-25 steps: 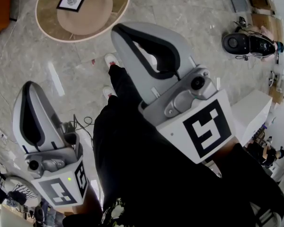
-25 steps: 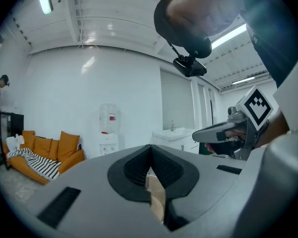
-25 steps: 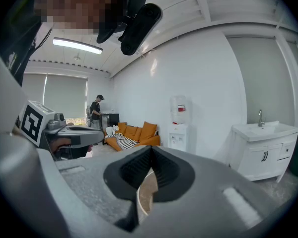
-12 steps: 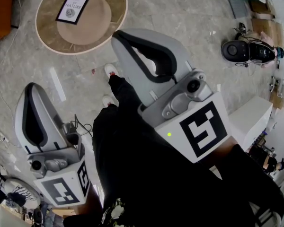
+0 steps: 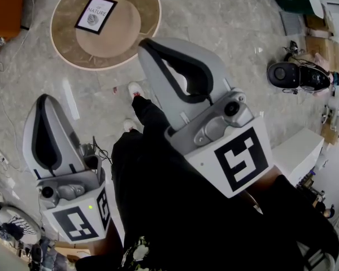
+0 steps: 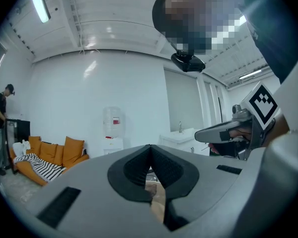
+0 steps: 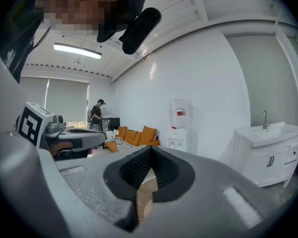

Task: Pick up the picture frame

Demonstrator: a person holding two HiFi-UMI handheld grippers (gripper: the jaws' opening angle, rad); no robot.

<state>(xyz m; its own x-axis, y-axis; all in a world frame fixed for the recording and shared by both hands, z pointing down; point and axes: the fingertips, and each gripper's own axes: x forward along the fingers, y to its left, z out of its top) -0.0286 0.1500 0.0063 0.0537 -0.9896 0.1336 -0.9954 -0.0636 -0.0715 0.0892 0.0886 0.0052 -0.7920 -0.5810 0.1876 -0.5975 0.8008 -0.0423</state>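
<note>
The picture frame [image 5: 96,14] lies flat on the round wooden counter [image 5: 68,43], on its left part. The frame's long axis runs from the head view's top, slightly right, down to the lower left, and its printed words read upright in that view. The left hand-held gripper [image 5: 44,100] and the right hand-held gripper [image 5: 150,43] are both fully closed on nothing, well apart from the frame.

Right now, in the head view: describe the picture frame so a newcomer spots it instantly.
At the head view's top left, a round tan surface sits on the grey floor. On its left part lies the picture frame, the only rectangle there: black edge, white print reading NATURE.
</note>
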